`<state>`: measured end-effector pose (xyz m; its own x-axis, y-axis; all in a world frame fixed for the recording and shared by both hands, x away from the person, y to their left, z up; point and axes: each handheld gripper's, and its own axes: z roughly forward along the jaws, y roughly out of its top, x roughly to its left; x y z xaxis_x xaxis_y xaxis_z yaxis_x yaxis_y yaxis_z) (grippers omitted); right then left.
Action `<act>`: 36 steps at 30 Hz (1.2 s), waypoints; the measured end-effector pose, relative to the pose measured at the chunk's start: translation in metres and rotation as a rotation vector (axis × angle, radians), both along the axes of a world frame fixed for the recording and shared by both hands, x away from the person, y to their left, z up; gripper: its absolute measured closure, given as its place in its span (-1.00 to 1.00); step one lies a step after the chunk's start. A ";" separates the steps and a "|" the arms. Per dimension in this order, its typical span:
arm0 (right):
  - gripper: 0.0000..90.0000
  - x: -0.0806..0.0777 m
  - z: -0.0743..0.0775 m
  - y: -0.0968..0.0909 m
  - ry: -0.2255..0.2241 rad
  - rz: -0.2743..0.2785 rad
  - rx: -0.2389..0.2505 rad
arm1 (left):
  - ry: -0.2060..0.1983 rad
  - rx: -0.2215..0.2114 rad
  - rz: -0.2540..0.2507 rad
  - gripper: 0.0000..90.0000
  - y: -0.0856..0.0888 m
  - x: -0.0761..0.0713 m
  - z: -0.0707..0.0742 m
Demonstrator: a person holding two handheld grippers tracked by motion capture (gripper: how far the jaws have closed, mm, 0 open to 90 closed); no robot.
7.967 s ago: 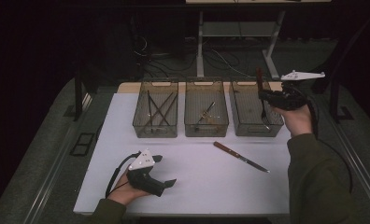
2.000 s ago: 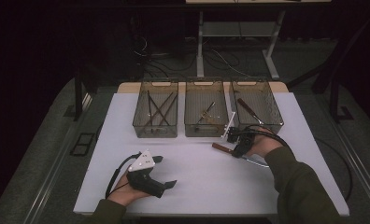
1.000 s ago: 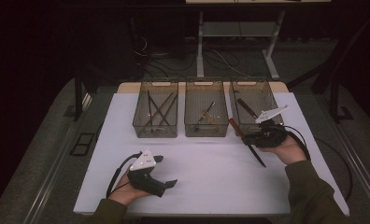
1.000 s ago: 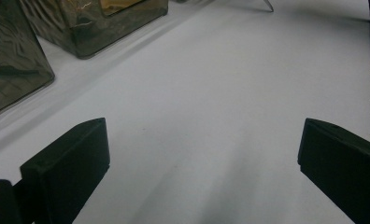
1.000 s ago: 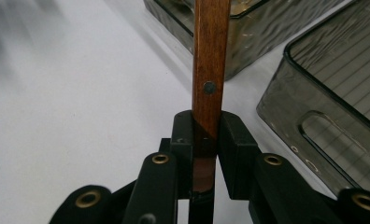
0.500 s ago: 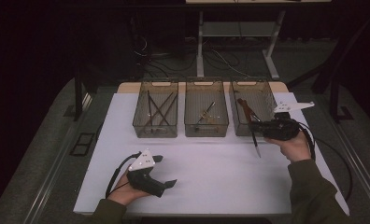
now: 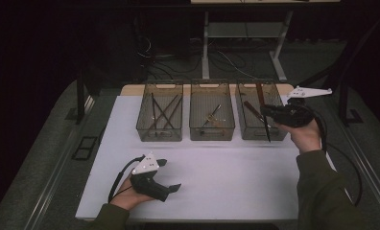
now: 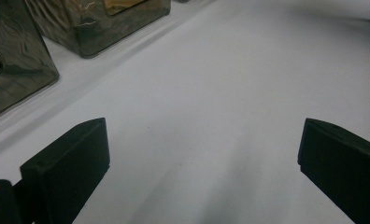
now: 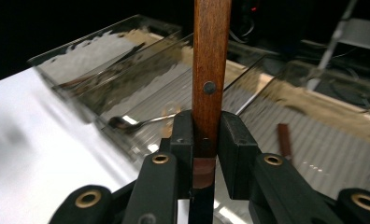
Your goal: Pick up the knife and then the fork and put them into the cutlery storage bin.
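Right gripper (image 9: 205, 140) jaws clamp knife (image 9: 211, 70) handle; left gripper (image 8: 202, 154) jaws wide, empty.

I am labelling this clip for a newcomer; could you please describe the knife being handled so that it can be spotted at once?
Find the three clear bins, then the rightmost bin. Above it the right gripper clamps the knife, unlike the cutlery lying in the bins: wooden riveted handle up, dark blade down.

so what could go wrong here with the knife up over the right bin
1. The right claw pinches the wooden-handled knife on a narrow part of the handle; it could pivot or slip.
2. In the high view the blade hangs in front of the right-hand clear plastic bin; it may catch the rim or land beside it.
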<state>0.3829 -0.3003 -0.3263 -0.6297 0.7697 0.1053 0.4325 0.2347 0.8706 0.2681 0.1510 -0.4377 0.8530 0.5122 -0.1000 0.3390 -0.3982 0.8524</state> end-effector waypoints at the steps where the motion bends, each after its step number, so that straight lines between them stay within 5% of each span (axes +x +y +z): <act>1: 0.70 0.002 0.002 -0.001 -0.005 -0.010 -0.001 | -0.001 -0.001 0.001 -0.97 0.000 0.001 0.000; 17: 0.70 0.037 0.016 -0.014 -0.051 -0.193 -0.020 | 0.005 0.000 -0.005 -0.97 0.003 0.002 0.000; 36: 0.70 0.070 -0.033 -0.003 0.098 -0.256 -0.093 | 0.002 -0.009 -0.018 -0.97 0.003 0.001 0.001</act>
<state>0.4525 -0.3038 -0.3592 -0.4039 0.9115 0.0772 0.5687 0.1841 0.8016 0.2693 0.1539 -0.4368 0.8618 0.4959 -0.1061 0.3336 -0.3969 0.8551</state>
